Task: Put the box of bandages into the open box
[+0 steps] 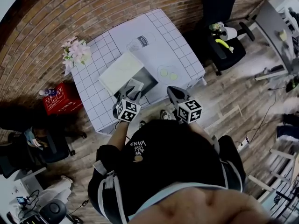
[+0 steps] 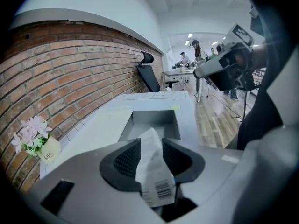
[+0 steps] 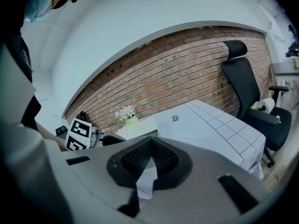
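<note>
- Pink flowers (image 1: pixel 74 50), one potted bunch, stand at the left corner of the table (image 1: pixel 187 55), well apart from the work. Only a wide sweep of the left arm could topple them.
- Open box (image 1: pixel 148 78), one, lies on the table with its lid folded out to the left. A low approach could catch its near wall and push it along the cloth.
- Left gripper (image 1: pixel 132 94) has its jaws clamped on the box of bandages (image 2: pixel 154 171), held at the near edge of the open box and not yet inside. The grip is on one narrow end and the carton sits tilted, so it may pivot or slip. Released here, it would probably strike the rim or fall outside.
- Right gripper (image 1: pixel 173 91) has its jaws closed together on nothing and hovers to the right of the open box. It steadies nothing, so the box is free to slide.
- Count: one bunch of flowers, one table, one open box, one box of bandages, two grippers.
</note>
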{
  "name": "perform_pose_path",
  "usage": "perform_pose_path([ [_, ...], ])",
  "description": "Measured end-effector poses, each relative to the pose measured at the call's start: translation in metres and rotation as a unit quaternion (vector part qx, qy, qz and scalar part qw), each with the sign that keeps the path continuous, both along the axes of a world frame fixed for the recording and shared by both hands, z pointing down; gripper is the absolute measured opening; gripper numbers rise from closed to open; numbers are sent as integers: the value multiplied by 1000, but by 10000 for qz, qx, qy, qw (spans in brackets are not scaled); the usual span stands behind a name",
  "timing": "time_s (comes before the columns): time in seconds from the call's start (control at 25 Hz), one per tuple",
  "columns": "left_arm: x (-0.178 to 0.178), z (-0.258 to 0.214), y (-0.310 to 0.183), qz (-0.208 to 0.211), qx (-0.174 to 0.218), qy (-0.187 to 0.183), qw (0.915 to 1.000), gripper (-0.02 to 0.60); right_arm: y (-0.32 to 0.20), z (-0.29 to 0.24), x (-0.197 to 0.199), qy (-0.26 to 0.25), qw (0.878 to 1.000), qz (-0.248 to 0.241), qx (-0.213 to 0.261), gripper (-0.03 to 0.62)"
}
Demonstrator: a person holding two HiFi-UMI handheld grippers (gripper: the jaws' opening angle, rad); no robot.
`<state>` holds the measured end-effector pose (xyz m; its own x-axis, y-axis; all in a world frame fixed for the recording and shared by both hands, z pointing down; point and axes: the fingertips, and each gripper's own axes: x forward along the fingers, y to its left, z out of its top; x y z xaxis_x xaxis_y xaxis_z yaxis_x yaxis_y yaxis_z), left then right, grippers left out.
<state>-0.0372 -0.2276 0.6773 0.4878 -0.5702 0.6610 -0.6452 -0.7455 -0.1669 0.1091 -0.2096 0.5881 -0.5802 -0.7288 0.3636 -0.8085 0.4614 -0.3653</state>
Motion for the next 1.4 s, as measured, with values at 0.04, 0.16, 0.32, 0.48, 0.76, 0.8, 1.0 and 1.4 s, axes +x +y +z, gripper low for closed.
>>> perform_pose_path([
  [0.04, 0, -3, -1, 18, 26, 69, 10000, 137, 1, -1, -2, 14, 10000, 21, 4, -5],
  [0.16, 1, -11, -1, 77, 102, 296, 9995, 137, 5, -3, -6, 40, 9999, 97, 13, -6],
  [0.32, 1, -24, 3, 57, 227, 618, 9978, 137, 10, -7, -13, 36, 9998, 203, 62, -6],
  [0.48, -4, -45, 11, 69, 410, 1041, 9937, 136, 17, -9, -23, -11, 9993, 347, 126, -6],
  [0.76, -29, -86, 29, 32, 671, 1674, 9836, 23, 35, -15, -40, -86, 9971, 700, 268, -5],
  [0.8, -33, -90, 31, 41, 682, 1754, 9821, 18, 38, -16, -42, -90, 9966, 766, 294, -5],
  [1.0, -50, -104, 52, 187, 654, 2062, 9762, 12, 57, -23, -56, -89, 9937, 1037, 412, -6],
  [1.4, -74, -112, 92, 241, 534, 2424, 9684, 11, 95, -24, -74, 106, 9905, 1292, 455, -5],
])
